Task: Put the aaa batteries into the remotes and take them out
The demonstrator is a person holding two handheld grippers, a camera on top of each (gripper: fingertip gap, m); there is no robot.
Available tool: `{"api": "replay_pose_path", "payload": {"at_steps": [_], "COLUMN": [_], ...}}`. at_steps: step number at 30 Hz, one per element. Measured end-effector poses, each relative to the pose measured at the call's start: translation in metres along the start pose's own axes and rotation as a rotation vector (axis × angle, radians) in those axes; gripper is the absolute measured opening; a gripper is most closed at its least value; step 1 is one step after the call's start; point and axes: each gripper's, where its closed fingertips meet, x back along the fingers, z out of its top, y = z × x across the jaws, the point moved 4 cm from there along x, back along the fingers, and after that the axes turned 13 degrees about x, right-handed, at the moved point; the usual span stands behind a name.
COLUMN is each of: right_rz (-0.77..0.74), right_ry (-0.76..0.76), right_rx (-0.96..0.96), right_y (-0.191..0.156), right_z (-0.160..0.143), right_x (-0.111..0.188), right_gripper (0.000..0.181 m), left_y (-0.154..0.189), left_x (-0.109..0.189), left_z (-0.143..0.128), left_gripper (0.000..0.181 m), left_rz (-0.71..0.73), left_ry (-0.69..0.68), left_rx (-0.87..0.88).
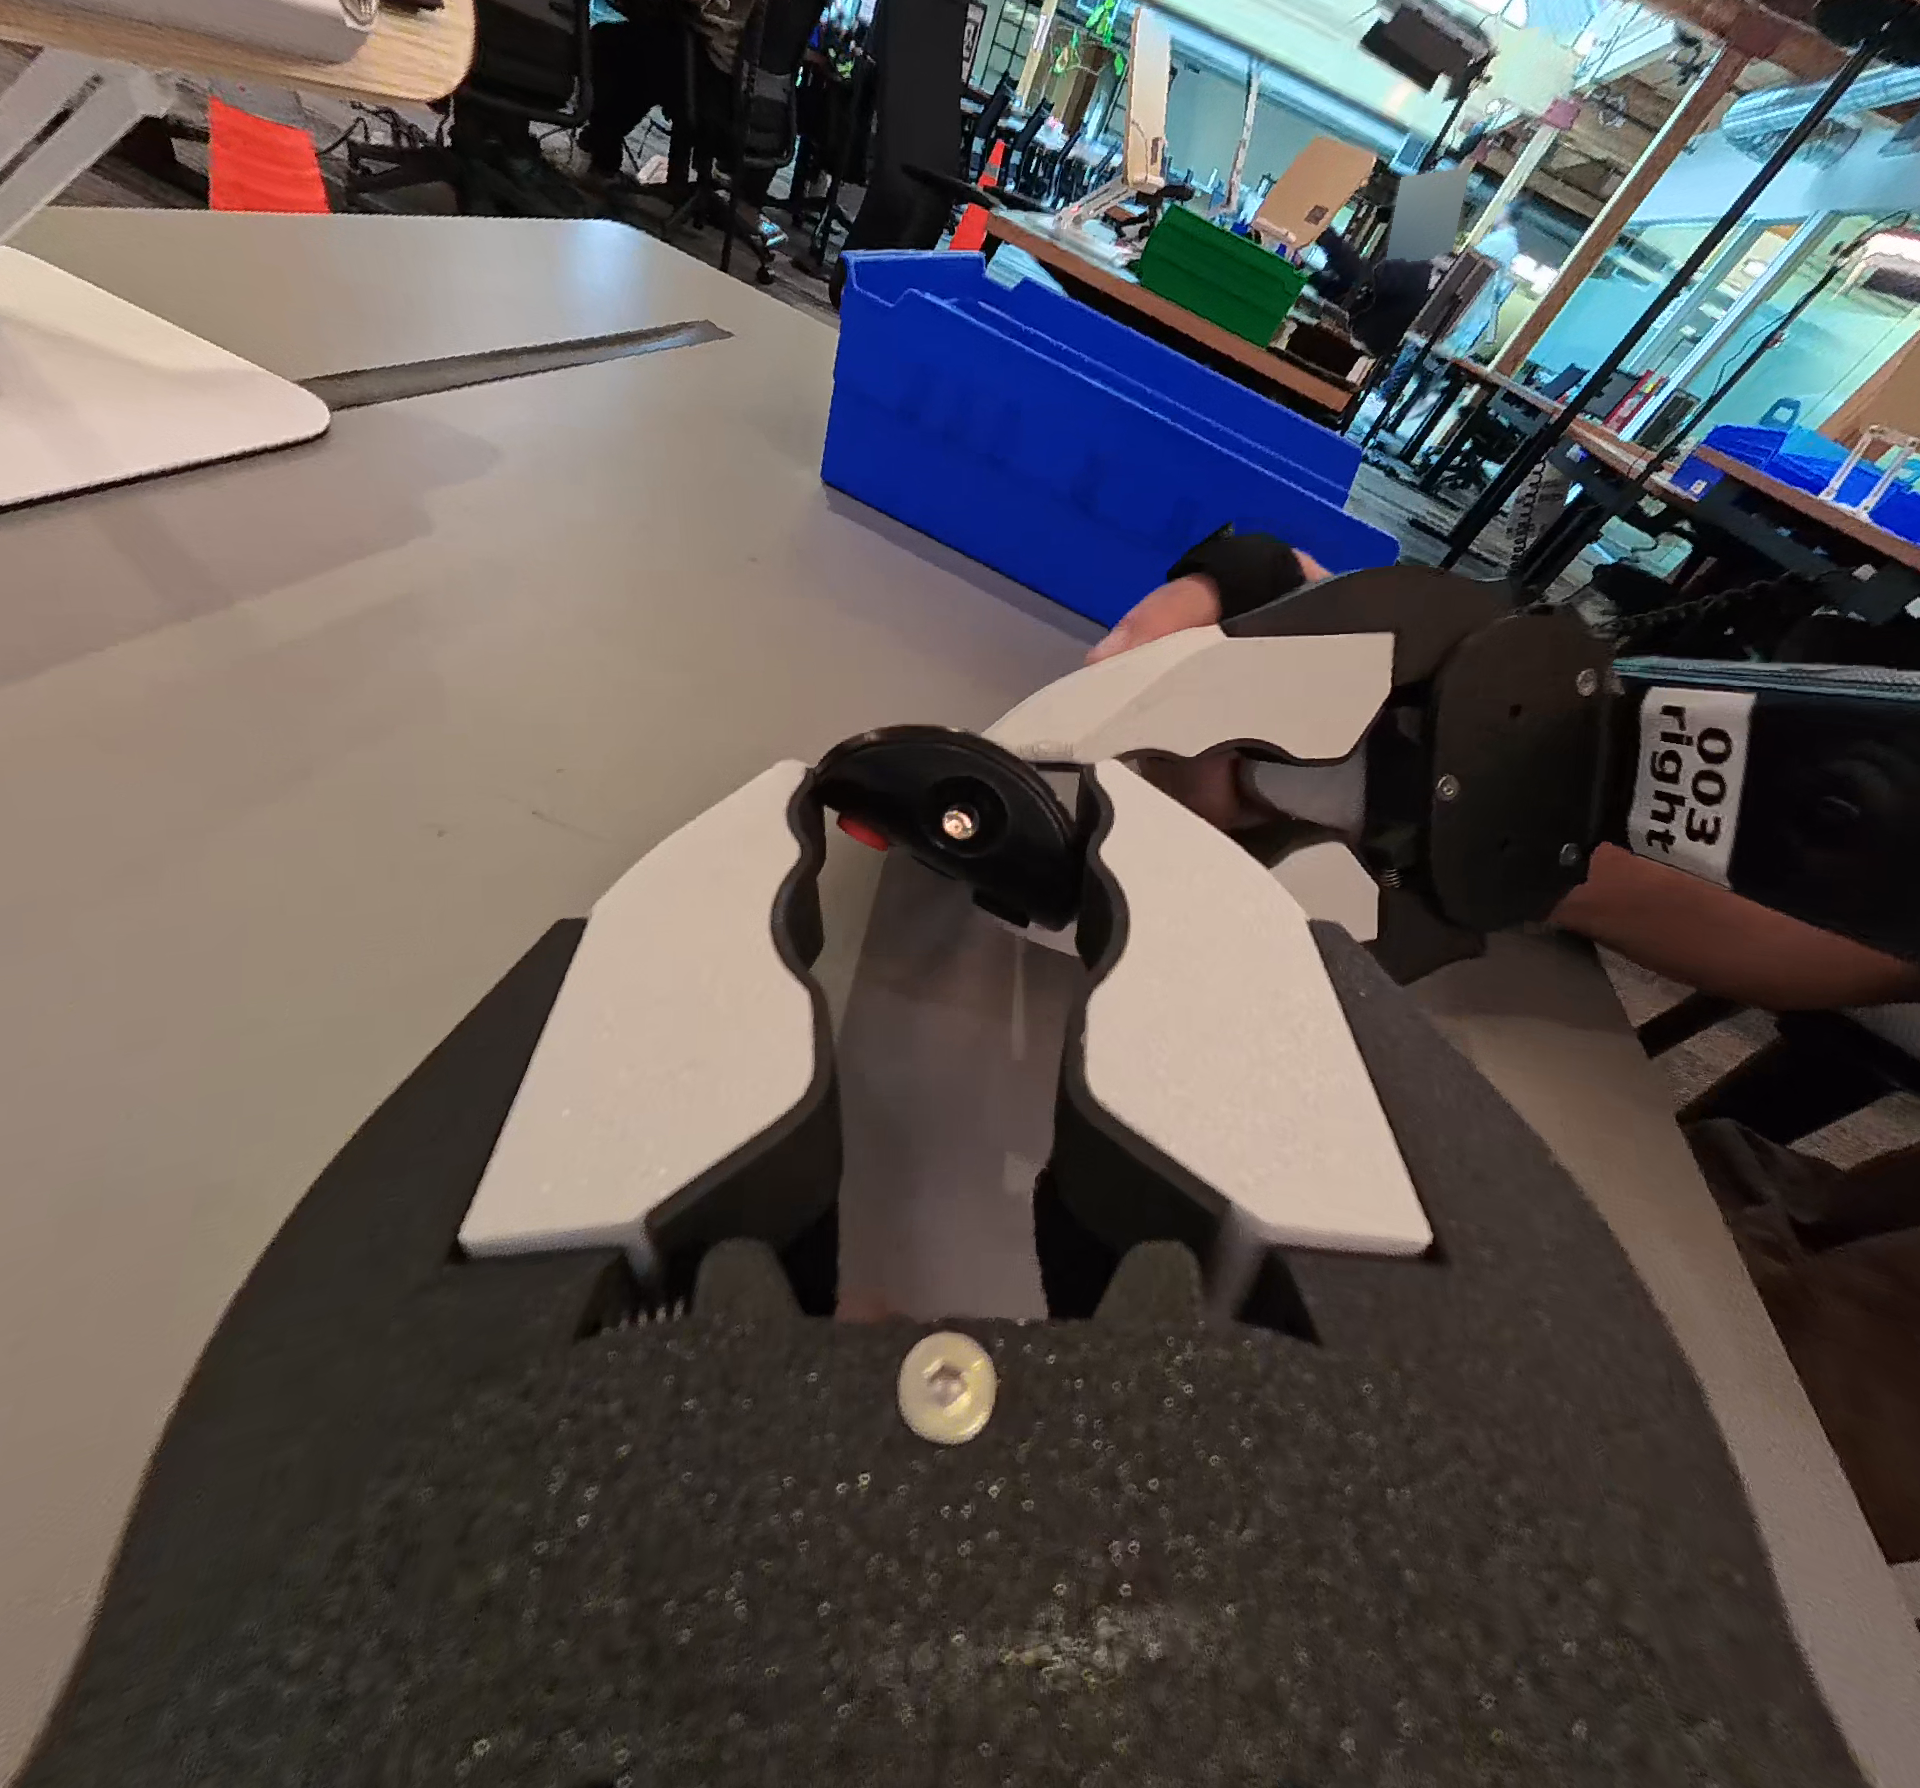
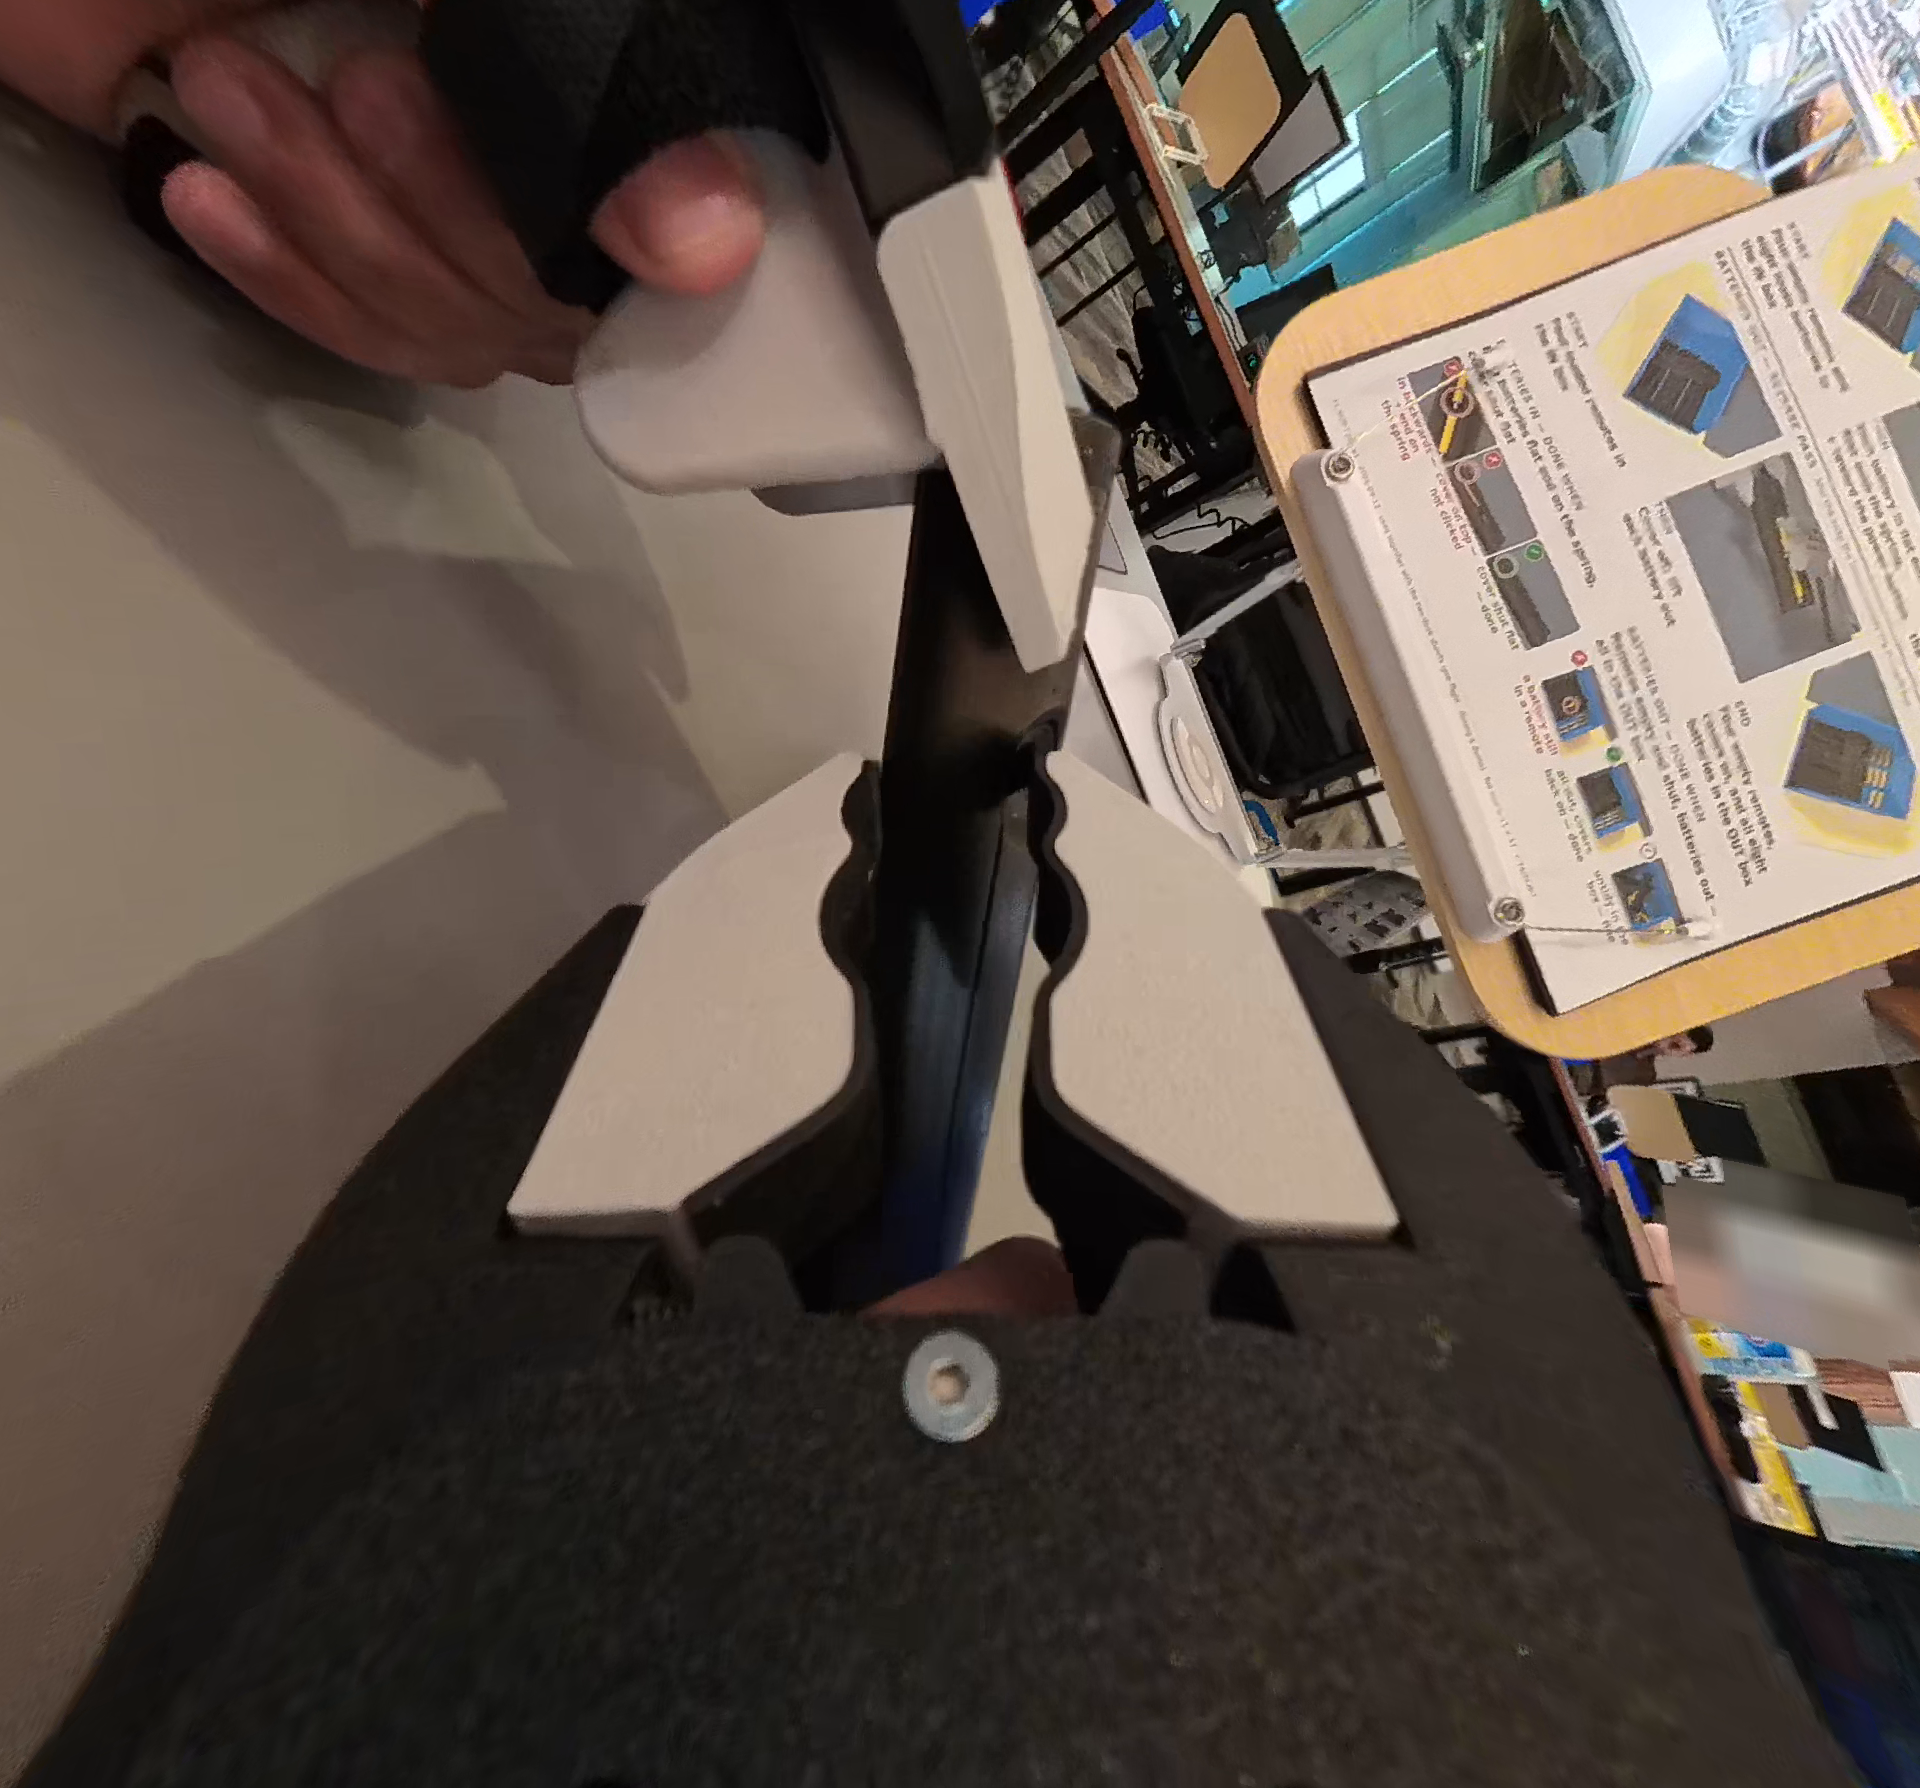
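A black remote (image 1: 940,819) is held end-on between the fingertips of my left gripper (image 1: 940,834), which is shut on it; a red button and a small screw show on that end. My right gripper (image 1: 1039,751) comes in from the right, and its white fingers meet at the same remote. In the right wrist view the remote (image 2: 935,678) runs edge-on up between the fingers of my right gripper (image 2: 951,803), which is shut on it. My left gripper (image 2: 914,481), held by a hand, clamps the far end. No batteries are visible.
A blue bin (image 1: 1039,419) stands on the grey table (image 1: 416,699) behind the grippers. An instruction board on a wooden stand (image 2: 1610,595) is beside the table, with its white base (image 1: 125,388) at the far left. Other desks and people sit beyond. The tips of both grippers are at nearly the same place.
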Motion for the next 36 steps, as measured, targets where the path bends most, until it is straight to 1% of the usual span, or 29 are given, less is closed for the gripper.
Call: {"api": "replay_pose_path", "payload": {"at_steps": [2, 3, 6, 7, 9, 15, 27, 31, 32, 33, 34, 35, 36], "right_rz": [0.007, -0.005, -0.020, -0.020, -0.035, -0.041, -0.007, 0.132, 0.182, 0.262, 0.300, 0.322, 0.394], "right_ry": [0.000, -0.005, -0.026, -0.026, -0.031, -0.058, -0.034, 0.014, 0.020, 0.038, 0.042, 0.044, 0.075], "right_rx": [0.035, 0.045, 0.066, 0.078, 0.086, 0.066, -0.008, -0.115, -0.183, -0.236, -0.278, -0.329, -0.398], "right_y": [0.003, 0.003, 0.000, -0.001, -0.001, -0.004, -0.006, 0.000, 0.002, 0.001, 0.004, 0.010, 0.014], "right_z": [0.005, 0.007, 0.008, 0.007, 0.002, -0.008, -0.012, -0.006, -0.005, -0.002, -0.002, -0.004, -0.002], "right_x": [0.001, 0.000, -0.006, -0.007, -0.007, -0.008, -0.002, 0.004, 0.005, 0.008, 0.011, 0.014, 0.020], "right_gripper": [0.030, 0.034, 0.039, 0.039, 0.030, 0.027, 0.028, 0.030, 0.030, 0.039, 0.046, 0.047, 0.044], "left_y": [0.002, 0.002, -0.002, -0.003, -0.005, -0.009, -0.006, -0.002, -0.001, -0.002, -0.002, -0.002, -0.003], "left_x": [0.002, 0.002, 0.002, 0.002, 0.001, -0.004, -0.007, -0.005, -0.004, -0.004, -0.004, -0.003, -0.003], "left_z": [0.002, 0.002, 0.003, 0.003, 0.001, -0.004, -0.007, -0.005, -0.005, -0.005, -0.004, -0.004, -0.003], "left_gripper": [0.046, 0.046, 0.046, 0.046, 0.045, 0.045, 0.045, 0.044, 0.044, 0.044, 0.044, 0.044, 0.044], "left_rz": [-0.033, -0.038, -0.023, -0.022, -0.003, 0.062, 0.057, 0.016, 0.013, 0.011, 0.009, 0.003, 0.000], "left_ry": [0.024, 0.025, 0.019, 0.018, -0.003, -0.052, -0.075, -0.049, -0.046, -0.044, -0.042, -0.039, -0.034], "left_rx": [0.003, 0.009, 0.034, 0.046, 0.052, 0.048, 0.026, 0.011, 0.012, 0.016, 0.024, 0.031, 0.038]}}
